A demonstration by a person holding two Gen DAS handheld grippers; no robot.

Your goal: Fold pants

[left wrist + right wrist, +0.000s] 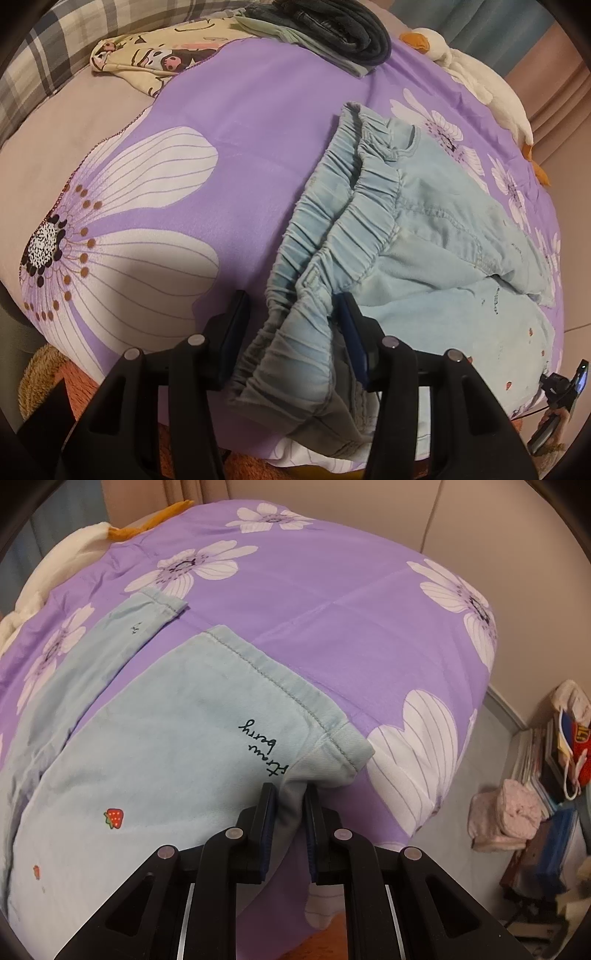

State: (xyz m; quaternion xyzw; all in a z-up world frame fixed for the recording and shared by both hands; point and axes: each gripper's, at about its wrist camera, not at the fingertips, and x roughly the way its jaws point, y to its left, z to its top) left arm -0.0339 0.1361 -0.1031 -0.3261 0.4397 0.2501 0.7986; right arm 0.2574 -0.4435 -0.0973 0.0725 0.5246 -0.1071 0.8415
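Observation:
Light blue pants (424,229) with small strawberry prints lie spread on a purple flowered bedspread (240,122). In the left wrist view the elastic waistband (332,221) runs from mid-frame down between the fingers of my left gripper (293,321), whose jaws stand wide apart around its near corner. In the right wrist view my right gripper (290,805) is shut on the near corner of one pant leg (184,746), close to its hem (280,686). The other leg (122,635) lies flat to the left.
Folded dark and patterned clothes (325,26) and a cream cartoon-print garment (155,55) lie at the bed's far end. A white plush duck (484,85) lies along the far edge. Books and bags (550,775) stand on the floor to the right of the bed.

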